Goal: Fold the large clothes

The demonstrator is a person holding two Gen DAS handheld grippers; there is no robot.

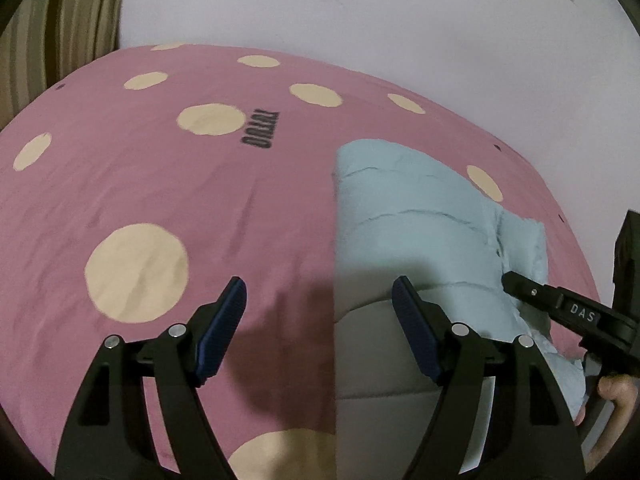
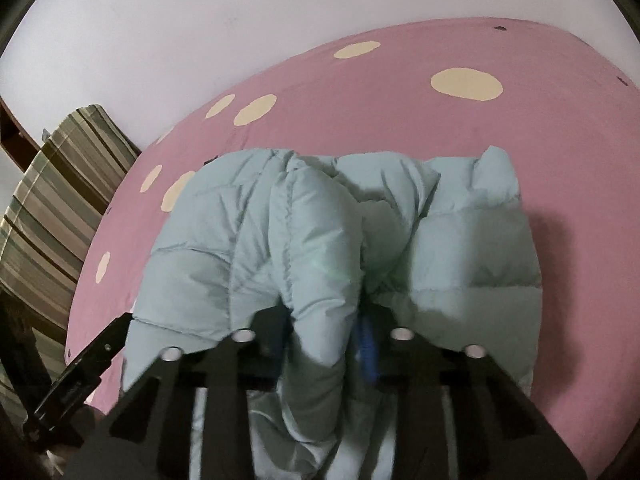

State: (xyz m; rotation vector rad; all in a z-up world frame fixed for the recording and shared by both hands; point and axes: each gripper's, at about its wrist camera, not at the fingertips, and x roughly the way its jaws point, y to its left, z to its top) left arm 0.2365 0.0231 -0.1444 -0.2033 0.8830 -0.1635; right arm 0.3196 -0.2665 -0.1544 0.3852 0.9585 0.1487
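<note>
A pale blue puffer jacket (image 1: 420,216) lies on a pink bedsheet (image 1: 200,184) with cream dots. In the right wrist view the jacket (image 2: 320,232) fills the middle, bunched up. My right gripper (image 2: 324,340) is shut on a padded fold of the jacket, which bulges between the fingers. My left gripper (image 1: 320,320) is open and empty, above the sheet at the jacket's left edge. The right gripper also shows in the left wrist view (image 1: 560,304), at the jacket's right side. The left gripper shows at the lower left of the right wrist view (image 2: 80,368).
A striped cushion or chair (image 1: 56,40) stands at the bed's far left; it also shows in the right wrist view (image 2: 60,208). A white wall (image 1: 360,8) runs behind the bed. Dark furniture (image 1: 628,256) sits at the right edge.
</note>
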